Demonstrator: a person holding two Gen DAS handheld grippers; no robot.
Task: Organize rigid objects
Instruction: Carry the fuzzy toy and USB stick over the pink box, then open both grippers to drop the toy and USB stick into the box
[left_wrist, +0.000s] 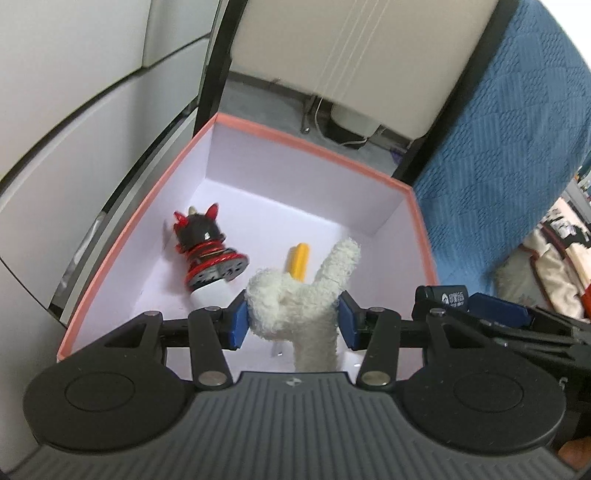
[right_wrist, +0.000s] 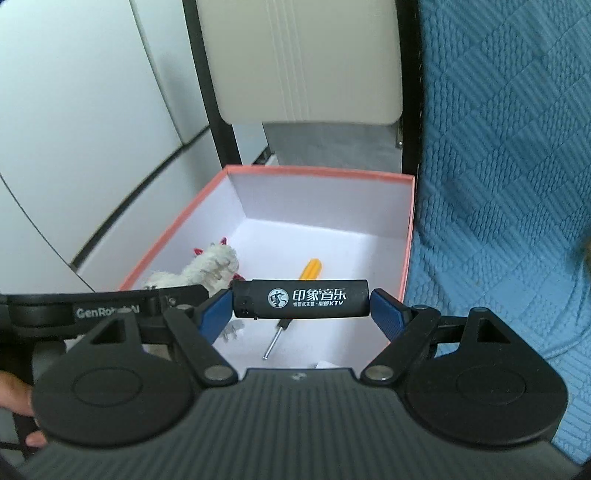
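- Left gripper (left_wrist: 293, 319): jaws clamped on a white fuzzy hand-shaped toy (left_wrist: 295, 295), blue pads pressing its two sides; two of the toy's digits point up and away, and its wrist end hangs down toward the gripper body.
- Right gripper (right_wrist: 301, 304): jaws clamped on the two ends of a black lighter (right_wrist: 301, 299), which lies crosswise between the blue pads, white printed characters facing the camera.
- Both held things hang above the open pink-rimmed box (left_wrist: 258, 127), white inside; in the left wrist view the lighter (left_wrist: 445, 297) and right gripper show at the box's near right edge.
- Box contents: a red-and-black horned figurine (left_wrist: 207, 247) lying tilted near the left wall on a white base; a screwdriver with a yellow handle (right_wrist: 312, 269) on the floor of the box, metal shaft pointing toward the camera.
- Surroundings: blue quilted fabric (right_wrist: 498, 184) just beside the box on the right; a beige panel (right_wrist: 299, 59) with black frame beyond the far wall; white cabinet fronts (left_wrist: 74, 110) to the left.
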